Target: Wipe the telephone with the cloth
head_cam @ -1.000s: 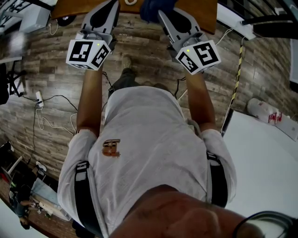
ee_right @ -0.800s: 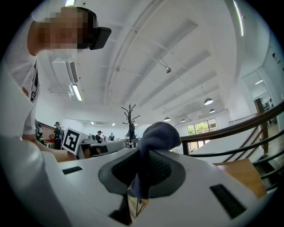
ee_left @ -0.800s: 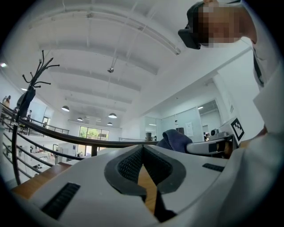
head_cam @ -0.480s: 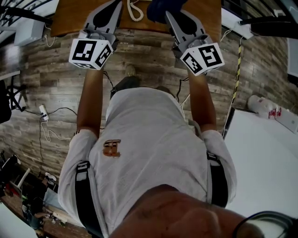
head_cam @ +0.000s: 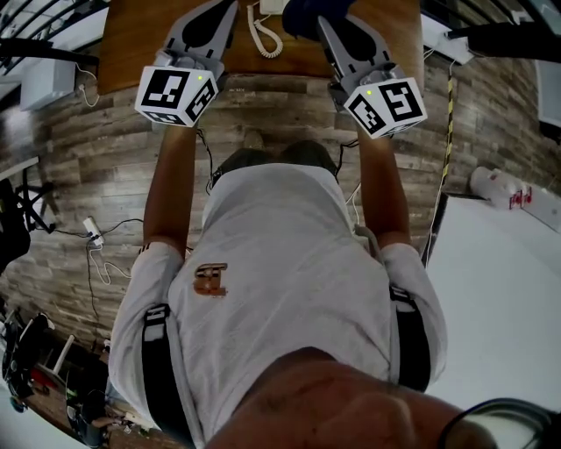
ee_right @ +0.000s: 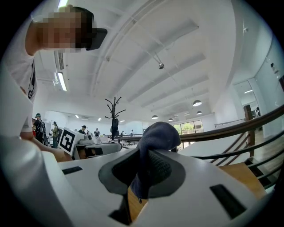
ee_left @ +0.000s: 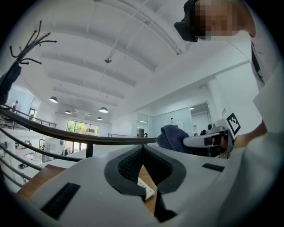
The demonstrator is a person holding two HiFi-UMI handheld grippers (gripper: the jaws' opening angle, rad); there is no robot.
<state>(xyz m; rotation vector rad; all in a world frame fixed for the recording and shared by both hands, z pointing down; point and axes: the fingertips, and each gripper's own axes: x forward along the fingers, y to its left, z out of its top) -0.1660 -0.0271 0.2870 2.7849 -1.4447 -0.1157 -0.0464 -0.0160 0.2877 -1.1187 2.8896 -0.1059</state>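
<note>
The head view looks down my own front to a wooden table at the top edge. A white coiled telephone cord lies on it, and a corner of the white telephone shows at the frame's top. My left gripper reaches over the table edge, shut with nothing in it; its pads meet in the left gripper view. My right gripper is shut on a dark blue cloth. That cloth bulges up between the right gripper's pads. Most of the telephone is out of frame.
Below the table lies wood-plank floor with cables and a power strip at the left. A white table stands at the right, with a white object on the floor behind it. A black railing runs past the wooden table.
More of the wooden table has come into the head view, and the coiled cord now shows fully. Both grippers reach further over the table edge, the cloth still held.
</note>
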